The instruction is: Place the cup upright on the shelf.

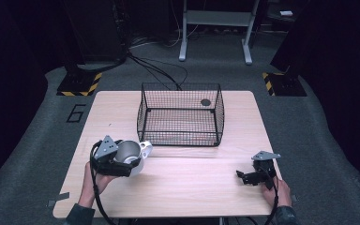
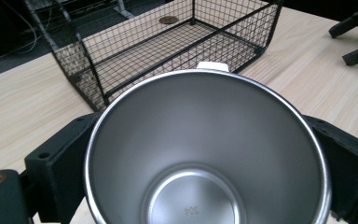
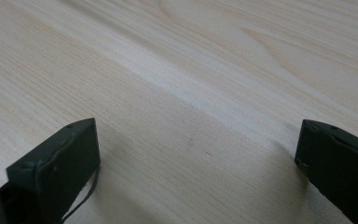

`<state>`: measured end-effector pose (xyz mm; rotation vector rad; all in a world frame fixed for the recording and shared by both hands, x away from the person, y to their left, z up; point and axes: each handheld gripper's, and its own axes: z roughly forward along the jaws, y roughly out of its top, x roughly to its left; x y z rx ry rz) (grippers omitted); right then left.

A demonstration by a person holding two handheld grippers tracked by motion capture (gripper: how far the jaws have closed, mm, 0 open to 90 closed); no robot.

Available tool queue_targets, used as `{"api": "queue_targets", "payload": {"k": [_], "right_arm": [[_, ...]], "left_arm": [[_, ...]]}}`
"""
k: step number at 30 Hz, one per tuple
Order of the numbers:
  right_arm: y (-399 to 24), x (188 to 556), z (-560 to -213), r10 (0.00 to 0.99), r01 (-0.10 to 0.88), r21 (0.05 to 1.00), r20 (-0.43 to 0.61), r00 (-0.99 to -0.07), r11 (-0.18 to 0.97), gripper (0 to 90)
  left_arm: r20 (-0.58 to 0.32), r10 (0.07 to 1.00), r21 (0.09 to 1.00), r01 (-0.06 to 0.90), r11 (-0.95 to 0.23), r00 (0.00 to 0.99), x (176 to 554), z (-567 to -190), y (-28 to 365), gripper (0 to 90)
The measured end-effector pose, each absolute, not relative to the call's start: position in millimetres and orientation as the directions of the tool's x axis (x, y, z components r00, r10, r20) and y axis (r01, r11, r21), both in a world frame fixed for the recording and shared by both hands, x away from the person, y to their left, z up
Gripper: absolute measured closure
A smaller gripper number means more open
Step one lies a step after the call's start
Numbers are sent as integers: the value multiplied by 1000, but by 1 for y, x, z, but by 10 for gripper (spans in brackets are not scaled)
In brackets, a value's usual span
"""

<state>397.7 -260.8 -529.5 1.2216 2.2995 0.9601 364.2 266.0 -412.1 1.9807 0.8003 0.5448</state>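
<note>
Left tool [image 1: 122, 164] clamps shiny steel cup [image 1: 130, 154], black wire basket [image 1: 181, 115] up-right of it; right tool [image 1: 253, 176] wide, empty.

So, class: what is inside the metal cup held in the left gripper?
The cup holds nothing: its bare steel floor shows, stamped with small digits. The cup hides the tabletop below it.

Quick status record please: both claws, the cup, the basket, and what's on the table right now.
left claw: shut on the metal cup, jaws on either side of its body
metal cup: steel inside, white handle, nothing in it, mouth toward the camera
right claw: open, nothing between its jaws, low over bare wood
wire basket: black mesh, upright at table centre-back, nothing inside
table: light wood; small dark disc behind the basket
</note>
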Motion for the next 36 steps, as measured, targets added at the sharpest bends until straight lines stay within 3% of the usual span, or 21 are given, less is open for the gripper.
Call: {"api": "queue_targets", "payload": {"k": [36], "right_arm": [[-261, 398, -529, 829, 581, 712, -3, -559, 394, 0]], "left_arm": [[61, 603, 881, 242, -407, 795, 420, -367, 206, 63]]}}
